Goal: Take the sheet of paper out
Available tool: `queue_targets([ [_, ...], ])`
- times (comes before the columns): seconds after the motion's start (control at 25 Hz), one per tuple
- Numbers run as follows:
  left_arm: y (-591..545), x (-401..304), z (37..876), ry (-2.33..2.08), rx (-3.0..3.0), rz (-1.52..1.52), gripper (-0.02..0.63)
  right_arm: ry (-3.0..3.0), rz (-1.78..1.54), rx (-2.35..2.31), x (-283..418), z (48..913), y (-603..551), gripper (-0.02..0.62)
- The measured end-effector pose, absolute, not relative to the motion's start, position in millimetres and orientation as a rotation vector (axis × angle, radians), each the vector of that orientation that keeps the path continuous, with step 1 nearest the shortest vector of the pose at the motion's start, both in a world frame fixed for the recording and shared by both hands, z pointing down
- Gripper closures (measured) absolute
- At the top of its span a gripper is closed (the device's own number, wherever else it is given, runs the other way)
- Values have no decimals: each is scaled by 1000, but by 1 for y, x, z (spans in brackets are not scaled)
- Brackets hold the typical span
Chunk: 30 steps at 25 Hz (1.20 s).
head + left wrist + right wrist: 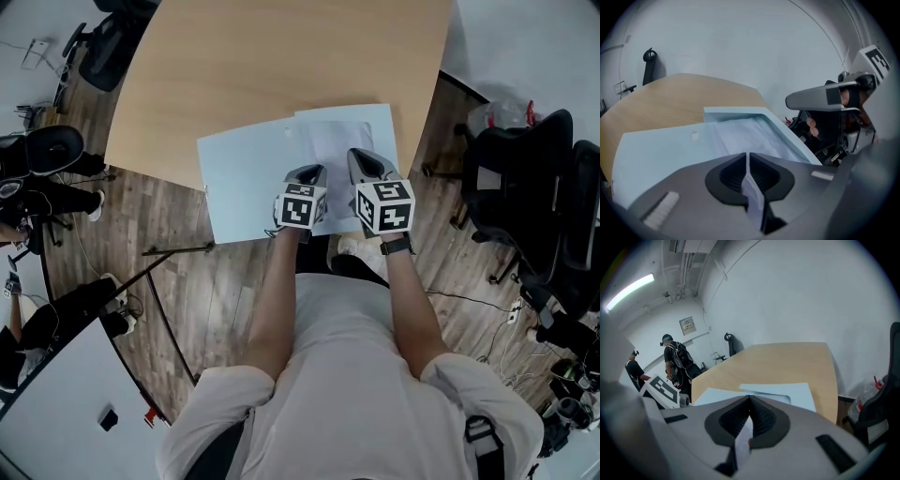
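A light blue folder (244, 178) lies open at the near edge of a wooden table (281, 66), with a white sheet of paper (333, 150) on its right half. Both grippers sit low over that half. My left gripper (309, 174) is shut, and a thin pale sheet edge runs between its pads (747, 164). The right gripper (364, 157) is shut on a thin white strip (750, 408). Whether each strip is the paper or the folder's cover I cannot tell. The left gripper view shows the folder (656, 154) and the paper (745, 136) lying flat ahead.
Black office chairs stand to the right (525, 187) and at the far left (103, 47) of the table. Cables run over the wood floor. A white desk corner (66, 403) is at lower left. Two people (675, 362) stand by the far wall.
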<state>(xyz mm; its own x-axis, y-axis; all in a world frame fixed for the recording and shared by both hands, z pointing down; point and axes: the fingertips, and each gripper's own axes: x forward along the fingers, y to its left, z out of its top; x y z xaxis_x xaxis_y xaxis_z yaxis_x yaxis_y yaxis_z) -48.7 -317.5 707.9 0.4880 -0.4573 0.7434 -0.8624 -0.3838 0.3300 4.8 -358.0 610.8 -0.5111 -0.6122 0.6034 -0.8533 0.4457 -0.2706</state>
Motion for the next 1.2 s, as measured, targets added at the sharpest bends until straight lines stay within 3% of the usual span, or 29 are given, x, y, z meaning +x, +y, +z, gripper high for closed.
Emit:
queue_targets([
  [0.36,-312,-41,732,-1023,1998,783,492,-2261,804,1249,8,617,-362,584],
  [0.8,-312,-36,750,-999,1960,836,483,-2222,824,1290,20,621,-361,584],
  [0.92,-313,-35,754,-1018,1954,852,493,-2215,827,1302,25,621,-360,584],
  [1.04,-312,-38,760,-1041,1940,888,566,-2210,831,1315,29,621,-360,584],
  [1.2,-311,-39,759,-1046,1926,896,589,-2207,839,1328,30,620,-360,584],
])
